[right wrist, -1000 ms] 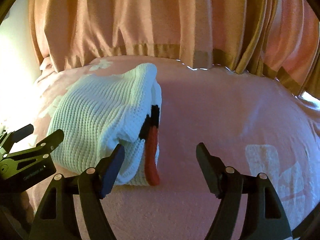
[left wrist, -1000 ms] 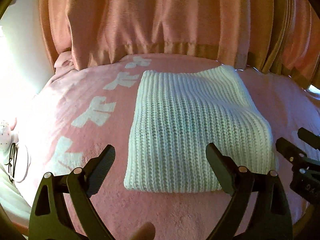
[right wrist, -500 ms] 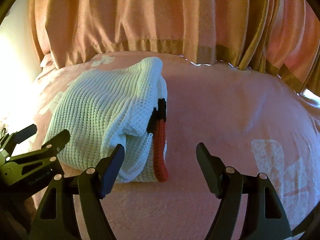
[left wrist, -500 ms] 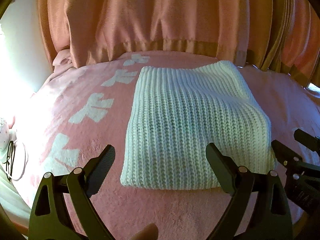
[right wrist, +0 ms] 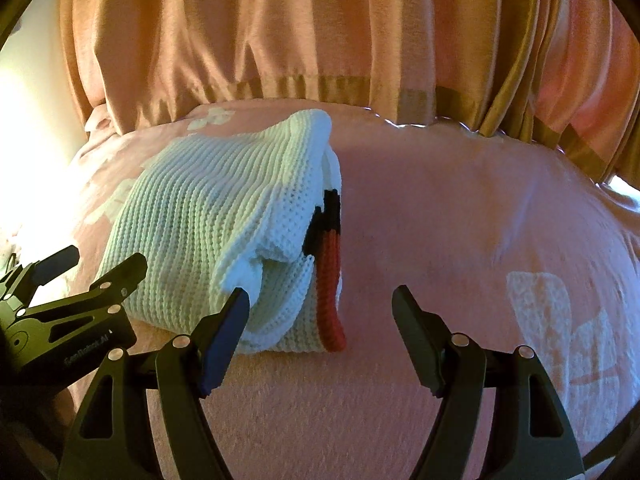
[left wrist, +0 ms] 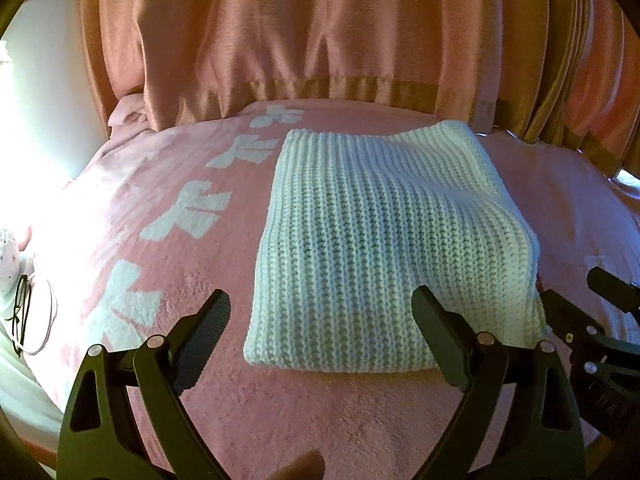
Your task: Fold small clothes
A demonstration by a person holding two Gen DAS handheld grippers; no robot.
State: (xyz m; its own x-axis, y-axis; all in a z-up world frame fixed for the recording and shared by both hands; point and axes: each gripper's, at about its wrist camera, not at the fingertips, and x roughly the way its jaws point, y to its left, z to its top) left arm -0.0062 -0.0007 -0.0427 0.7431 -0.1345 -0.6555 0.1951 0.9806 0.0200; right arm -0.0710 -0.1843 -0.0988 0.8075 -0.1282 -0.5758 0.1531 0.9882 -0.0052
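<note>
The left gripper [left wrist: 320, 320] has its jaws wide apart and holds nothing. The right gripper [right wrist: 320, 312] is wide apart too, with nothing in it. Both hang just in front of the sweater [left wrist: 384, 240]. The white knit sweater lies folded flat on the pink blanket [left wrist: 320, 420]. A red and black trim [right wrist: 329, 264] shows along its right side. Orange curtains [left wrist: 320, 40] hang behind.
</note>
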